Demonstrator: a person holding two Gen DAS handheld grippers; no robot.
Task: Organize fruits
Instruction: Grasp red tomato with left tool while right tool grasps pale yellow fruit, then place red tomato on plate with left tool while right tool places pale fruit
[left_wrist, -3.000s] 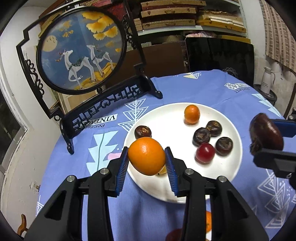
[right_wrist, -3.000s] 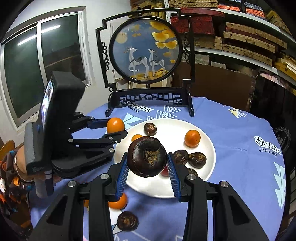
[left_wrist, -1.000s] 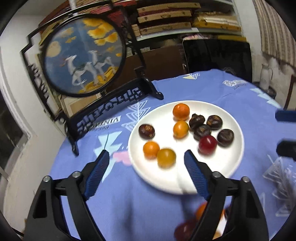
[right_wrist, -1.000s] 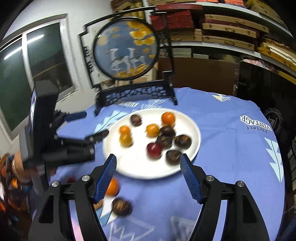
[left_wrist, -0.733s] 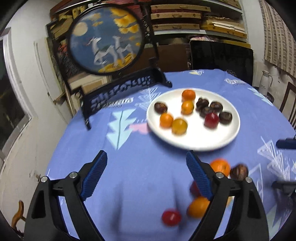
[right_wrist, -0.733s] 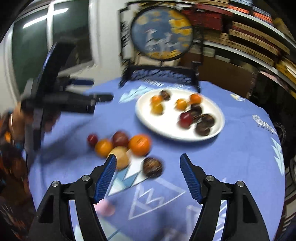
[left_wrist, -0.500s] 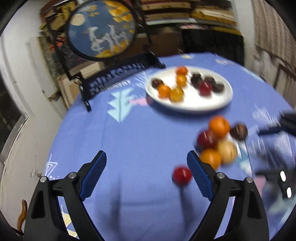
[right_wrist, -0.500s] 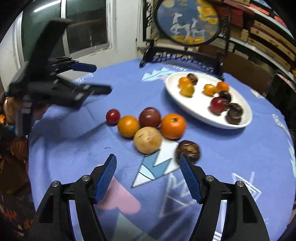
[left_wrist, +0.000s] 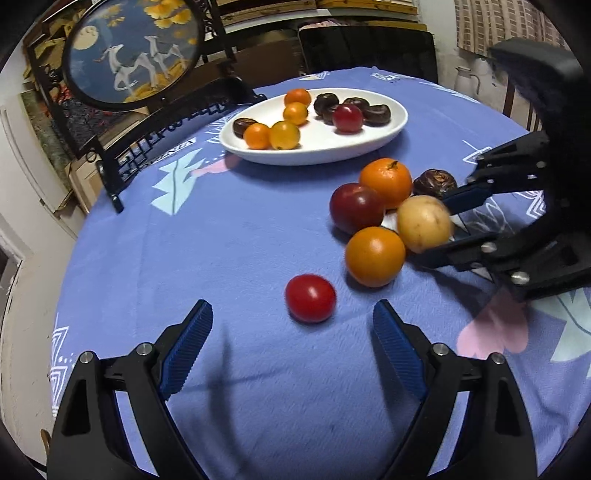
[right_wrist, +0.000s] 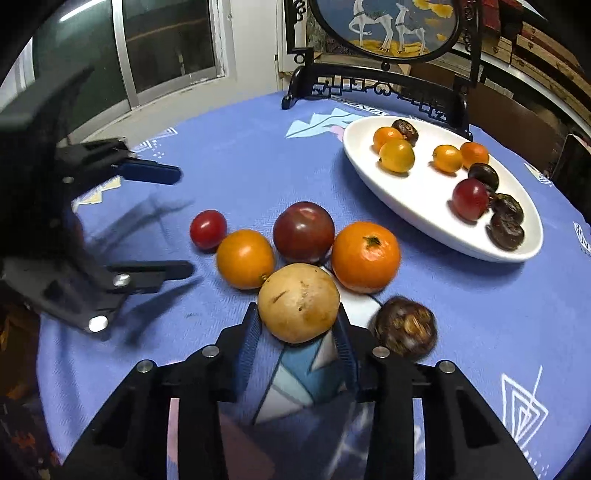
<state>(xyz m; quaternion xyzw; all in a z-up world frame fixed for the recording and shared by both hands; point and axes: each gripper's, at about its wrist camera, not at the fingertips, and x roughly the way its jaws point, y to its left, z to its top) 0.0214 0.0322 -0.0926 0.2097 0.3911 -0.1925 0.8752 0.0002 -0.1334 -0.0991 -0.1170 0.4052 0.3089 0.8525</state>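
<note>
Both sets of jaws first: right gripper has its jaws pressed on either side of the tan round fruit, which sits on the counter w/ blue cloth. Can't tell if fruit is lifted. Left gripper jaws spread wide, nothing between them; red cherry tomato lies just ahead, at 12 o'clock, apart from both pads.

Around the tan fruit, right wrist view: orange at 10 o'clock, touching it; dark red plum at 12; bigger orange w/ green stem at 1–2 o'clock; dark brown wrinkled fruit at 3, just beside my right jaw. Cherry tomato is at far left of the cluster, next to the first orange.

Farther out, 1 o'clock: white plate holding 4 small orange fruits, 1 red one, several dark brown ones. Behind plate, black carved stand w/ round deer picture. Window at 10–11 o'clock.
</note>
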